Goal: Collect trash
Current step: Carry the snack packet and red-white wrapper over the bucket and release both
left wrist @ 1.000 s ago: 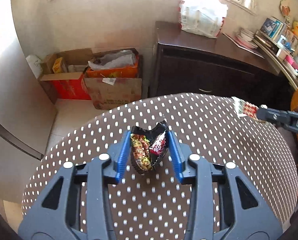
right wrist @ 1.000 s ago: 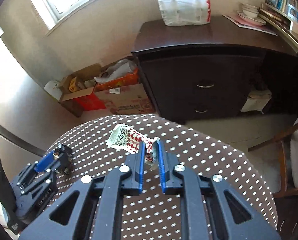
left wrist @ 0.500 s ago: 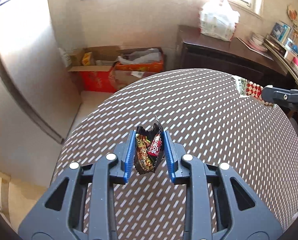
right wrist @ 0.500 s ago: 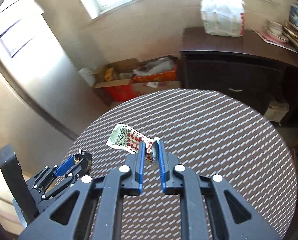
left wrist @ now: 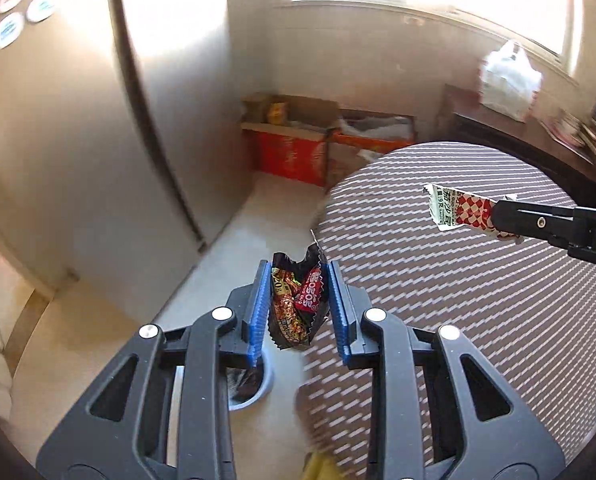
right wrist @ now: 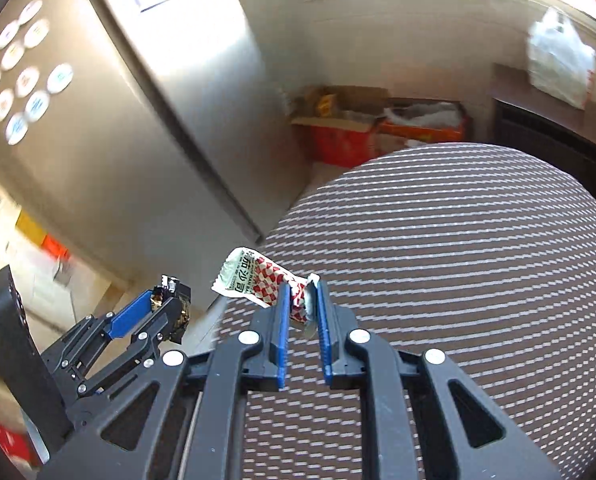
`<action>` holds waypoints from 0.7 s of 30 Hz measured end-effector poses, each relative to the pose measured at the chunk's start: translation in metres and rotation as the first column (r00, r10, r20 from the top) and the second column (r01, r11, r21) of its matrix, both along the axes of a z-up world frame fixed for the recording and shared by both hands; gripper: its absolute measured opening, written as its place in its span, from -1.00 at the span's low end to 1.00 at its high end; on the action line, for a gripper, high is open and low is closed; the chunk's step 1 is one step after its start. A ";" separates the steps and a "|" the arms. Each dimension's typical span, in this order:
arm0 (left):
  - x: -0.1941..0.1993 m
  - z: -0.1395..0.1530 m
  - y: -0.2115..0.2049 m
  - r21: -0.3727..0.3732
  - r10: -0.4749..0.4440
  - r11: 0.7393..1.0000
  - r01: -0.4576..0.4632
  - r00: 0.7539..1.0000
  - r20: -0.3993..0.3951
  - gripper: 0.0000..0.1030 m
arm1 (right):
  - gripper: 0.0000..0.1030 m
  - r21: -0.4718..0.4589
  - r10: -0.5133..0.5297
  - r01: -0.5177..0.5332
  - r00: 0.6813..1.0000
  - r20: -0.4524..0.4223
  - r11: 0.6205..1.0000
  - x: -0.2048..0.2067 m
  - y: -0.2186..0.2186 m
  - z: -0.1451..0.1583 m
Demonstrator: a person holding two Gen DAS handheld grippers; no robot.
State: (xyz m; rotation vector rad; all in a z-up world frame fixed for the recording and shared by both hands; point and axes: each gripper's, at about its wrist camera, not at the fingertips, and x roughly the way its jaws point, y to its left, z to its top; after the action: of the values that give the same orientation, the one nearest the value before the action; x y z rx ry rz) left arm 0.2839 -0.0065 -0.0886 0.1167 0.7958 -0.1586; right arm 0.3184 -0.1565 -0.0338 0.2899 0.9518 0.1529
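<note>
Both wrappers are off the table now, the dark snack wrapper [left wrist: 296,308] pinched in the left gripper [left wrist: 298,280] out over the floor and the checked wrapper [right wrist: 258,282] clamped in the right gripper [right wrist: 301,300] above the table [right wrist: 457,260] edge, swinging away from where they sat, likely binward.

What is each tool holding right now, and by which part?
Left tool: black snack wrapper, pinched across its middle. Right tool: red-checked sachet, gripped at one end.

The tabletop [right wrist: 457,240] was brown with white dots. One wrapper [left wrist: 298,304] was black with red print; the other wrapper [right wrist: 258,284] was red-and-white checked. Boxes [left wrist: 290,152] were red.
</note>
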 end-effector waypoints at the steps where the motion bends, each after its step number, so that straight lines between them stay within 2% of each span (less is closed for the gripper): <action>1: -0.004 -0.001 0.016 -0.004 0.023 1.000 -0.023 1.000 -0.005 -0.46 | -0.75 -0.001 0.026 -0.026 1.000 -0.001 1.000 0.001 0.016 0.000; 6: -0.014 -0.014 0.073 -0.017 0.115 0.993 -0.115 0.993 -0.035 -0.46 | -0.75 -0.008 0.105 -0.106 0.994 -0.018 0.994 0.007 0.072 -0.007; 12: -0.007 -0.039 0.113 -0.030 0.156 0.987 -0.159 0.983 -0.096 -0.45 | -0.75 -0.023 0.169 -0.170 0.984 -0.058 0.985 0.018 0.121 -0.024; 13: -0.005 -0.044 0.119 -0.030 0.159 0.986 -0.163 0.982 -0.101 -0.41 | -0.75 -0.027 0.174 -0.176 0.983 -0.062 0.984 0.020 0.126 -0.026; 14: -0.001 -0.047 0.121 -0.028 0.165 0.985 -0.169 0.981 -0.102 -0.22 | -0.75 -0.032 0.179 -0.181 0.982 -0.067 0.983 0.019 0.130 -0.028; 15: 0.001 -0.050 0.128 -0.028 0.173 0.984 -0.177 0.980 -0.100 0.00 | -0.75 -0.037 0.181 -0.184 0.981 -0.076 0.982 0.023 0.135 -0.031; 16: 0.005 -0.053 0.135 -0.017 0.197 0.980 -0.199 0.977 -0.076 0.37 | -0.74 -0.039 0.179 -0.183 0.980 -0.085 0.982 0.026 0.139 -0.034; 18: 0.011 -0.056 0.141 0.009 0.231 0.973 -0.231 0.972 -0.048 0.39 | -0.74 -0.044 0.181 -0.186 0.978 -0.103 0.982 0.031 0.144 -0.040; 19: 0.014 -0.060 0.150 0.005 0.244 0.970 -0.245 0.968 -0.065 0.39 | -0.74 -0.049 0.182 -0.188 0.977 -0.110 0.981 0.032 0.148 -0.042; 21: 0.021 -0.065 0.165 -0.045 0.270 0.960 -0.276 0.957 -0.107 0.39 | -0.74 -0.063 0.185 -0.194 0.974 -0.127 0.979 0.038 0.154 -0.049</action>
State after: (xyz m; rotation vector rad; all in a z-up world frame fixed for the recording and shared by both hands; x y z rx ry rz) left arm 0.3053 0.1590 -0.1535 -0.0590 0.8980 0.0741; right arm 0.3567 -0.0026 -0.0832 0.1396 1.1024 0.2771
